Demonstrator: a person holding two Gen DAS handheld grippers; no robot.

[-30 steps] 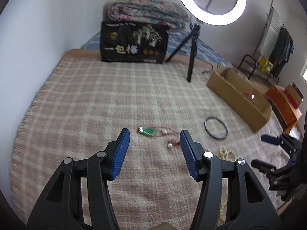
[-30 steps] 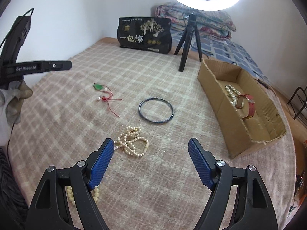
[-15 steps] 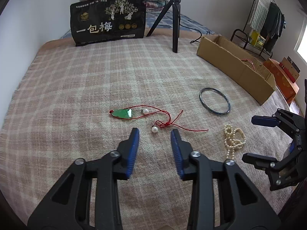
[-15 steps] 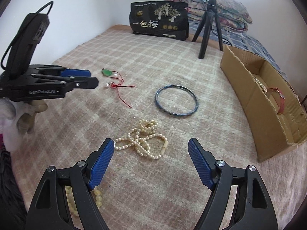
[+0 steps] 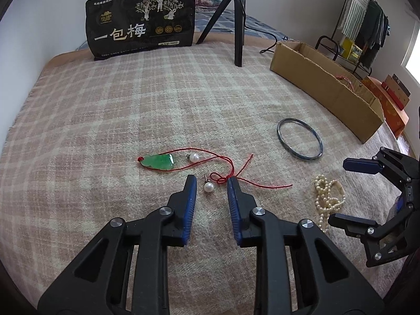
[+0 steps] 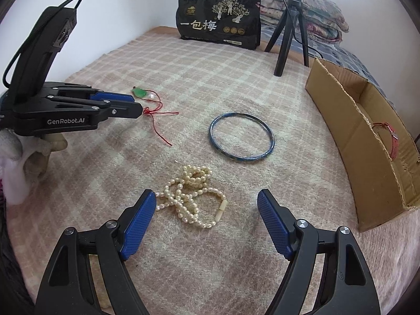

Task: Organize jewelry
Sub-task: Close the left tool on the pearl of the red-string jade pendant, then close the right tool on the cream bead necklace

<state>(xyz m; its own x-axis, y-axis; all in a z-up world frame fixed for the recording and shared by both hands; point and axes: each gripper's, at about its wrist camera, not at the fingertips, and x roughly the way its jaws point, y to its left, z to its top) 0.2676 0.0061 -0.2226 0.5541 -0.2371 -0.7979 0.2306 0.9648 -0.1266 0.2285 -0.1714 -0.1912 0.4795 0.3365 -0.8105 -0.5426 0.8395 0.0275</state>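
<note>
At centre frame in the left wrist view, the left gripper (image 5: 211,182) – jaws closing, nothing pinched yet – straddles a pearl stud earring (image 5: 208,187) on the blanket (image 5: 105,110): light, smooth, liable to slip – best pinched across its bead.

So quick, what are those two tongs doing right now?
Left tongs: closing around the pearl earring, not gripping yet.
Right tongs: open, empty, over the pearl necklace.
</note>
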